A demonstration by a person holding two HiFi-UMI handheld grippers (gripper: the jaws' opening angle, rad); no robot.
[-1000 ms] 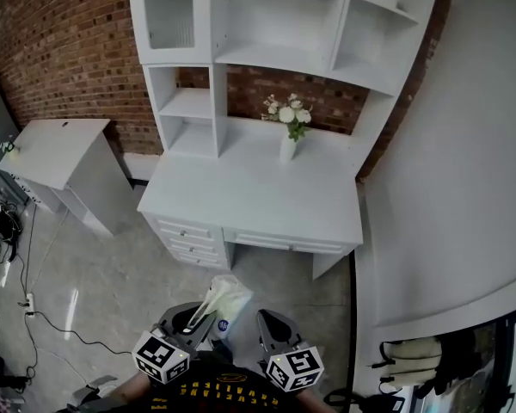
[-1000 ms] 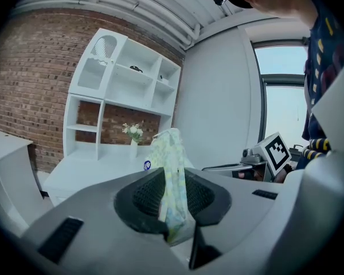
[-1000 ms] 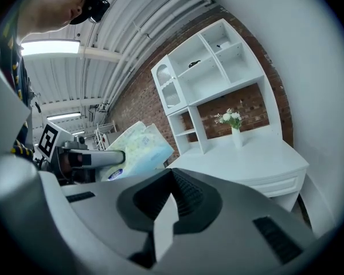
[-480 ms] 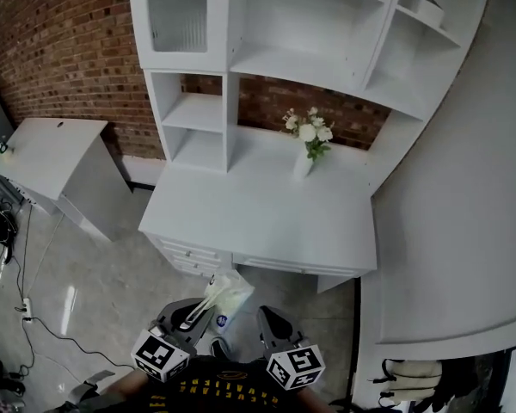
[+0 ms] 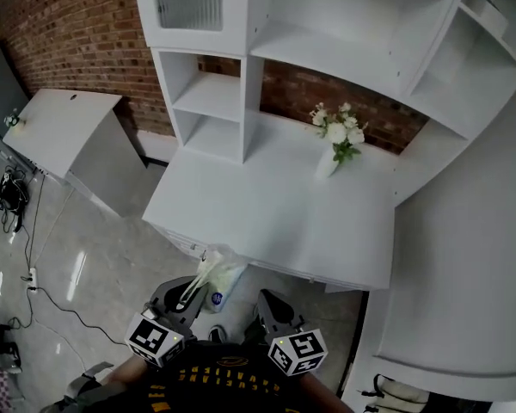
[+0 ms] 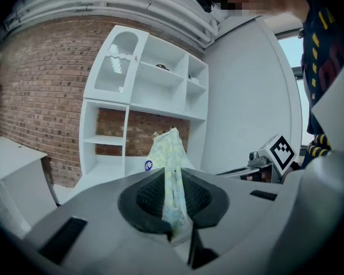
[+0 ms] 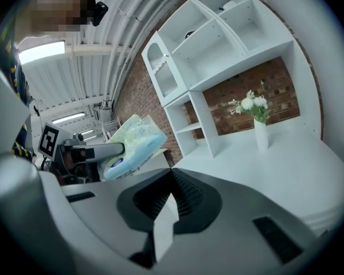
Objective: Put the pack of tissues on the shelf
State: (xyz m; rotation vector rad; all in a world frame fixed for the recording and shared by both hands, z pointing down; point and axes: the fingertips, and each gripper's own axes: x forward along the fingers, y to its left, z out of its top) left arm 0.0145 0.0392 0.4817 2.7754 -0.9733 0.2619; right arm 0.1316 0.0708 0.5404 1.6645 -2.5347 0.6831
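Head view looks steeply down on a white desk [image 5: 267,213] with a tall white shelf unit [image 5: 327,50] rising from its back edge against a red brick wall [image 5: 77,33]. A small white vase of white flowers [image 5: 331,157] stands on the desk towards the right.

At the bottom, the left hand-held gripper [image 5: 189,289] pinches the crimped plastic end of a pale green and yellow soft pack of tissues [image 5: 219,275]. Its jaws have just been closing, and the flap sits clamped between them in the left gripper view. The pack juts forward and up from the jaws, in the air just in front of the desk's near edge, over the grey floor [image 5: 86,265], and not yet on any shelf.

Beside it, the right hand-held gripper [image 5: 267,299] has its 2 jaws together with nothing between them.
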